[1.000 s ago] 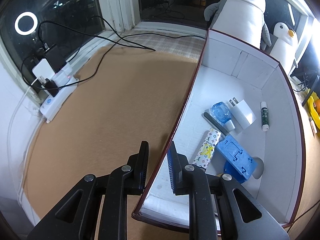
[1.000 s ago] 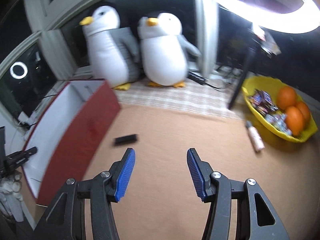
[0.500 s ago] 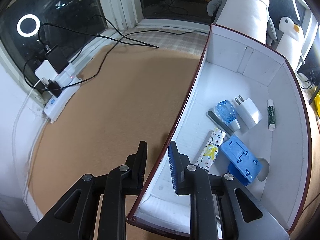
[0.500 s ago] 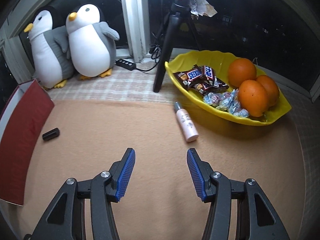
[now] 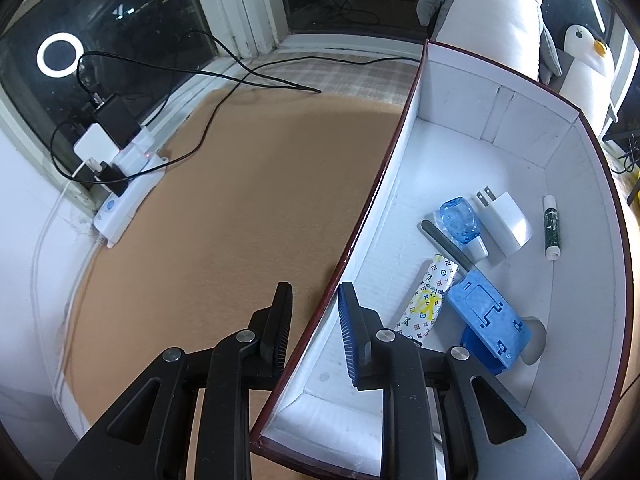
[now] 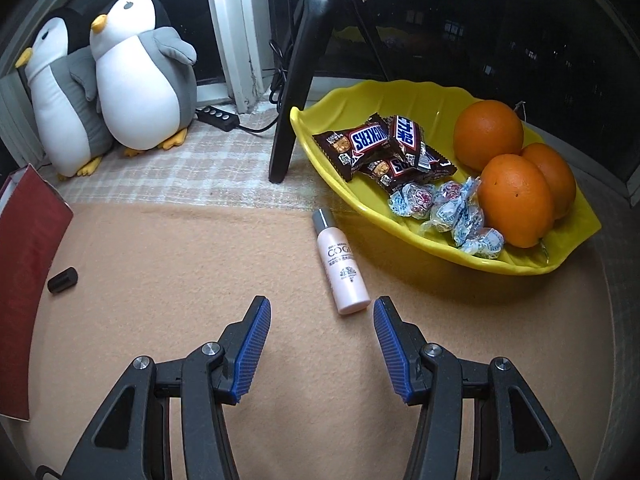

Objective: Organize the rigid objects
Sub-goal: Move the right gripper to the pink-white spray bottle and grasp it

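Box (image 5: pixel 516 128), white inside, holding a stand (image 5: pixel 486 312), tube (image 5: pixel 426 294) and charger (image 5: pixel 506 222). Left gripper (image 5: pixel 316 320) straddles the box's wall, jaws narrow, easing apart, pads not pressing. Right gripper (image 6: pixel 320 354), half open and empty, hovers just short of the bottle (image 6: pixel 340 266) lying beside the yellow bowl (image 6: pixel 400 96).

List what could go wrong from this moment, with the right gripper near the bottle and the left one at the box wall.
1. The pink cylindrical bottle lies on its side off-centre toward one finger of the open right gripper; a closing finger might roll it into the yellow plastic bowl.
2. The left gripper straddles the red-edged white box's wall, its jaws opening; the box may shift.
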Demonstrator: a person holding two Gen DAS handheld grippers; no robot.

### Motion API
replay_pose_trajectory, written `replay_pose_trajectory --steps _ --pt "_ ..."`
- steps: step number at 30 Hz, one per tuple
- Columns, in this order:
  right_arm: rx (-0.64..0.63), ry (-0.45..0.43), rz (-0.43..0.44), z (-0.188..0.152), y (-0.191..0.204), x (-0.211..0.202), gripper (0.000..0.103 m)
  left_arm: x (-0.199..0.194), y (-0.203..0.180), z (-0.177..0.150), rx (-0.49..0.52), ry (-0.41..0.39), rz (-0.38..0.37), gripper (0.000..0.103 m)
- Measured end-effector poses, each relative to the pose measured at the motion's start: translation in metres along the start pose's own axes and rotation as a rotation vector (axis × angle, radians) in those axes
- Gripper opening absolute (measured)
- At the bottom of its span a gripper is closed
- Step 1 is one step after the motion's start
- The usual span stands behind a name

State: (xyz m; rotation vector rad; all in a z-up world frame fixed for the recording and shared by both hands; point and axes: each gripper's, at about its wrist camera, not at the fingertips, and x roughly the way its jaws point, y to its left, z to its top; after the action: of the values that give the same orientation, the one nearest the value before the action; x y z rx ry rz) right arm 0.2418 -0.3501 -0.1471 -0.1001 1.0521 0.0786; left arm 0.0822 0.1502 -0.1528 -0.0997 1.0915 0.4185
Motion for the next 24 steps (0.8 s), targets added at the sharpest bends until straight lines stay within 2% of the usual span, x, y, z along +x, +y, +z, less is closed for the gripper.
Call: replay_pose_trajectory --steps 14,24 --pt "-0.019 0.037 0.002 0.015 0.0 0.021 0.04 0.0 -0.001 0.0 0.0 0.002 0.003 0.022" --pt "-0.041 0.062 0.001 0.021 0.007 0.034 0.027 0.0 -0.002 0.0 0.0 0.002 0.003 0.022"
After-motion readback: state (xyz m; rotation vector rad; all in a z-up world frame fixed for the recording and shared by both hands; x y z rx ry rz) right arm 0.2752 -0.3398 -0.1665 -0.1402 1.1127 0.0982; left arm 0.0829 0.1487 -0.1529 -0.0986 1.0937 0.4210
